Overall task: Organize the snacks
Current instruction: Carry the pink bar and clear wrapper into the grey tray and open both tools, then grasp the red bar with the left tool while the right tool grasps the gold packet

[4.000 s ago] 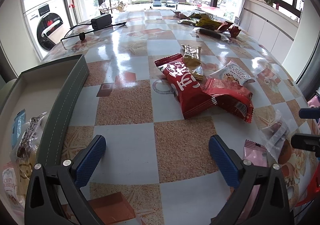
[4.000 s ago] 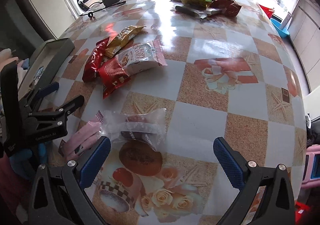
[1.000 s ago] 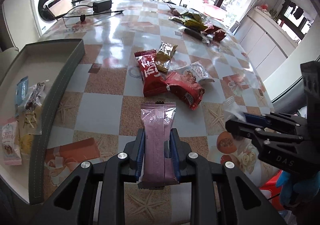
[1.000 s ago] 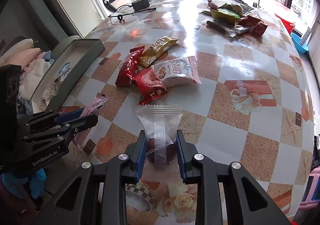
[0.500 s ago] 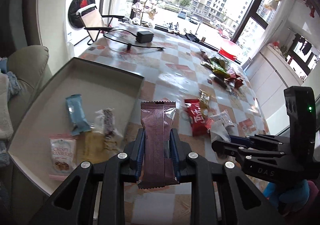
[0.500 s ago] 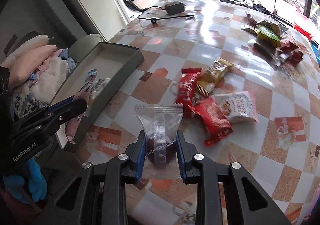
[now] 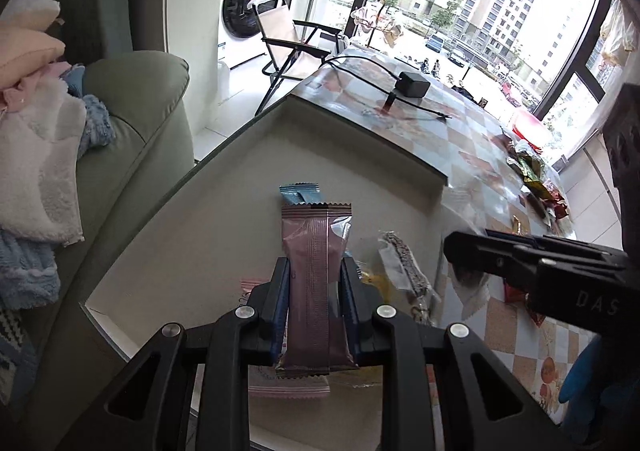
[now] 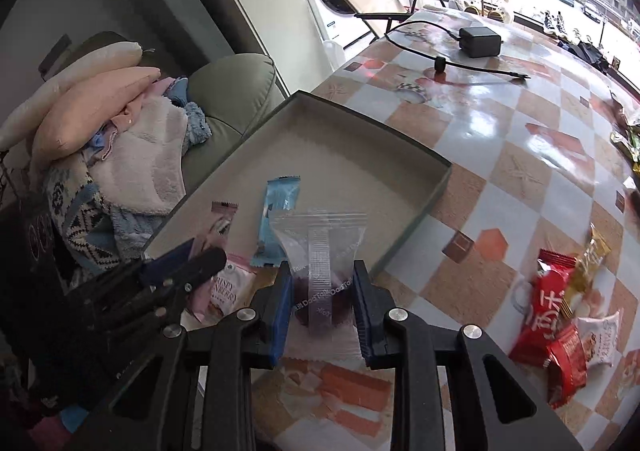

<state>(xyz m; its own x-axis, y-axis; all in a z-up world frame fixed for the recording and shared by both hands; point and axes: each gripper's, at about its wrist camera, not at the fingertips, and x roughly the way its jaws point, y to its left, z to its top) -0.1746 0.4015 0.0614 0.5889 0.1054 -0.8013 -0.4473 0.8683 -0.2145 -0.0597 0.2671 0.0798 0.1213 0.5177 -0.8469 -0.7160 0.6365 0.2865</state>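
My left gripper (image 7: 314,283) is shut on a pink snack bar (image 7: 316,271) and holds it above the grey tray (image 7: 360,187). In the tray lie a blue packet (image 7: 298,193), a clear-wrapped dark bar (image 7: 402,265) and a pink-white packet (image 7: 288,387). My right gripper (image 8: 322,291) is shut on a clear wrapped dark sweet (image 8: 320,255), held over the tray's near corner (image 8: 436,187). The left gripper also shows in the right wrist view (image 8: 188,263), with the pink bar's tip (image 8: 222,213) sticking out. Red, gold and white snack packs (image 8: 560,315) lie on the table at right.
A green sofa (image 7: 132,99) piled with towels and pillows (image 8: 92,111) stands left of the table edge. A black power adapter with cable (image 8: 478,41) lies at the table's far side. More snacks (image 7: 536,179) lie far right. A folding chair (image 7: 288,39) and washing machine (image 7: 250,3) stand behind.
Both grippers, each holding its snack, have swung left from the table toward the tray. The left one is now over the tray's contents, and the right one is at its near corner.
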